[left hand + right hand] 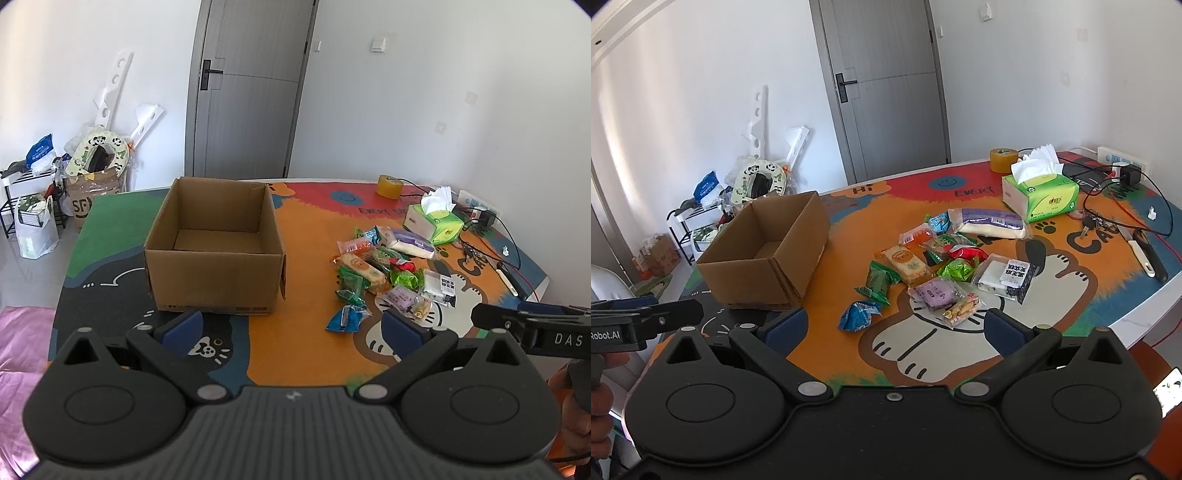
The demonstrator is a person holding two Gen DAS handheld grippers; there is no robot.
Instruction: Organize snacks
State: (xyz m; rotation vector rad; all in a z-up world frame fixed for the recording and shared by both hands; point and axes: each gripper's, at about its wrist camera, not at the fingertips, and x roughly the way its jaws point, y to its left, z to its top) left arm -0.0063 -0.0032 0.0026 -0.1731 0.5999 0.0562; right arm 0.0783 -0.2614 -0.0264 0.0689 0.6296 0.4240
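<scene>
Cardboard box (212, 245) sits open-topped on the mat, nothing inside, left of the snack pile (938, 266); stiff, light, prob slides if bumped. Long white-purple pack (991, 223) at the far side of the pile, near the tissue box (1039, 197): soft, bulky, take it mid-body. Biscuit pack (905, 264) rigid but crumbly inside, pinch w/ light force across the short sides. Blue wrapper (858, 314) nearest, apart from the rest: crinkly, slippery film, v light, grab the puffed middle. Left gripper (291, 325) & right gripper (894, 328) both spread wide, holding nothing, hovering short of the pile
</scene>
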